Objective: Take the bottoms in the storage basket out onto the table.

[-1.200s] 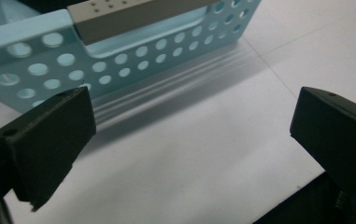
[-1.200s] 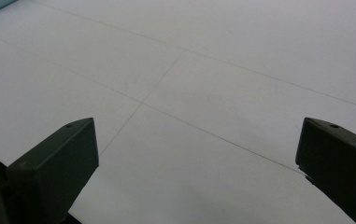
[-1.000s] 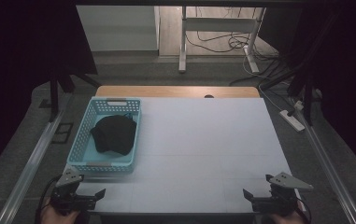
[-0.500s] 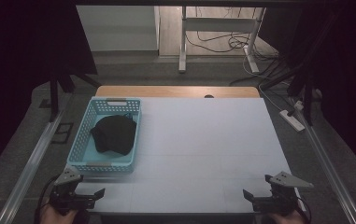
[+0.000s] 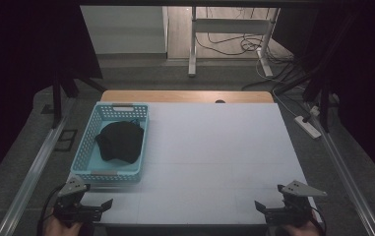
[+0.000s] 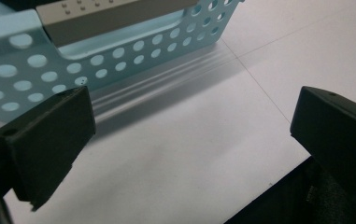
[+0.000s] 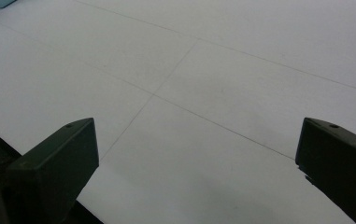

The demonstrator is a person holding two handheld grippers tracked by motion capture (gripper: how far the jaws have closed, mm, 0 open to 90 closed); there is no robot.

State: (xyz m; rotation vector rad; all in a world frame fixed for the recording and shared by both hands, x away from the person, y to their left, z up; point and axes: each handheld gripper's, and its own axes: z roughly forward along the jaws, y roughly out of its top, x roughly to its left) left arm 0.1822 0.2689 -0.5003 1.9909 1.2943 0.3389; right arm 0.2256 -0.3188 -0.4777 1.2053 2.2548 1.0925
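My table, white-topped, with one basket on it

My table (image 5: 214,147) wears a white sheet crossed by faint lines, and a strip of bare wood shows along its far edge. On its left side sits a pale blue perforated basket (image 5: 89,169), its near wall close to the table's front edge, with a black cloth (image 5: 120,141) bundled inside.

My two handheld grippers
Left gripper (image 5: 107,203) and right gripper (image 5: 259,206): black blocky jaws, grey three-cornered top plates, black trailing cables.
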